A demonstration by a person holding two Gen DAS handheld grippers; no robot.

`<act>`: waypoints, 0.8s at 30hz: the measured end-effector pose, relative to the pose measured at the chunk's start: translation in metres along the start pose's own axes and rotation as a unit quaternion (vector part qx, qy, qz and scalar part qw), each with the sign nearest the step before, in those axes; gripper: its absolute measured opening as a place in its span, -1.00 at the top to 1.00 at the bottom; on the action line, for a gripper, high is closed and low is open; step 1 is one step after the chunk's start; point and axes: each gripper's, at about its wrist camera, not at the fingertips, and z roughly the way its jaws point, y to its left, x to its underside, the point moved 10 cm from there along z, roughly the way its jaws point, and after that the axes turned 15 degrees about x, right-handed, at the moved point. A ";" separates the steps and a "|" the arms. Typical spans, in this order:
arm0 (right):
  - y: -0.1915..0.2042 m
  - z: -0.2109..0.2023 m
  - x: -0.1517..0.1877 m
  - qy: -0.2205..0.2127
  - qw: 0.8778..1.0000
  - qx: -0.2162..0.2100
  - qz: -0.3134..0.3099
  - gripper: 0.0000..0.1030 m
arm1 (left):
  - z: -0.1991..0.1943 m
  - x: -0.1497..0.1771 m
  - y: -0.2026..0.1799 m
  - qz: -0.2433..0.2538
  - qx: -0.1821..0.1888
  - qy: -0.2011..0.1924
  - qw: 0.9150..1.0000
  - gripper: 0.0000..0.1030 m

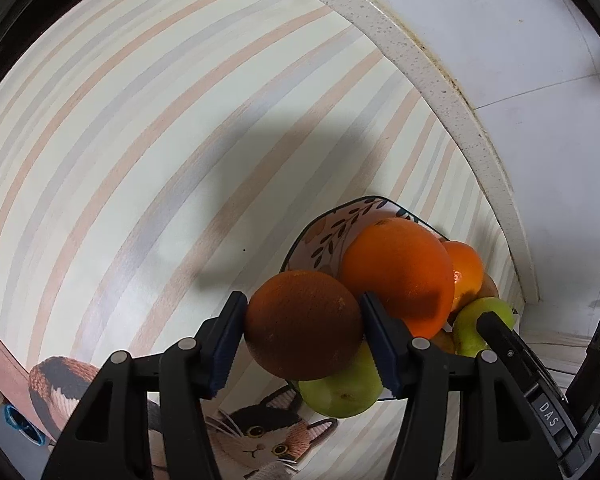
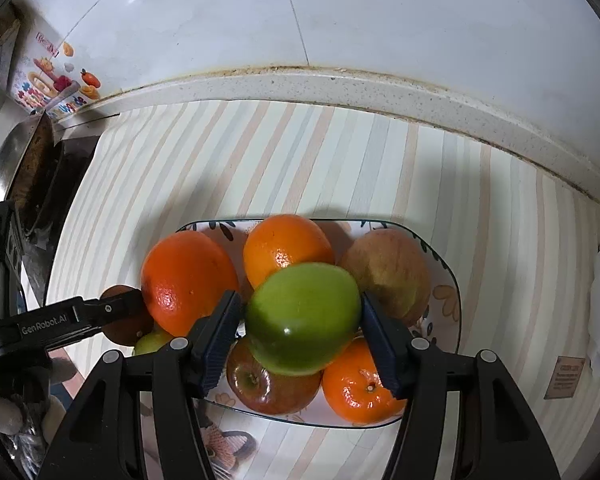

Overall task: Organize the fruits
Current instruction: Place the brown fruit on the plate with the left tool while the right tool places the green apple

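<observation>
We find the left tongs (image 1: 303,330) clamped on a brown fruit (image 1: 303,324), held at the plate's (image 2: 446,276) left edge. The right tongs (image 2: 302,320) grip a green apple (image 2: 303,317) above the oranges (image 2: 190,280) piled there.

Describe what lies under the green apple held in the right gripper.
Under the green apple, held by the right gripper, sit a red apple and an orange on the plate; whatever lies directly beneath is covered.

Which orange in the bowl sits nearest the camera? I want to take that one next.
The small orange at the front right of the bowl, beside the red apple. The other two oranges lie along the back and left.
</observation>
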 end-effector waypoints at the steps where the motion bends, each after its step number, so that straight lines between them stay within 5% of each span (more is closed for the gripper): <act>1: -0.001 0.000 0.000 0.002 1.000 -0.002 0.002 -0.24 | 0.000 -0.001 0.000 0.000 -0.001 0.000 1.000 -0.12; 6: -0.006 -0.004 -0.003 -0.002 1.000 -0.006 0.011 -0.37 | -0.002 -0.006 0.003 -0.012 0.011 -0.006 1.000 -0.44; 12: -0.016 -0.006 -0.002 0.001 1.000 -0.013 0.027 -0.49 | -0.012 -0.012 0.005 -0.009 -0.006 -0.022 1.000 -0.44; 16: -0.023 -0.012 0.003 -0.001 1.000 -0.007 0.029 -0.79 | -0.031 -0.009 -0.002 0.031 -0.056 -0.047 0.997 -0.44; 19: -0.030 -0.020 0.013 -0.005 1.000 0.011 0.019 -0.81 | -0.046 0.003 -0.009 0.077 -0.110 -0.060 0.989 -0.44; 24: -0.037 -0.041 0.036 -0.014 1.000 0.027 -0.001 -0.81 | -0.061 0.037 -0.030 0.131 -0.145 -0.065 0.979 -0.44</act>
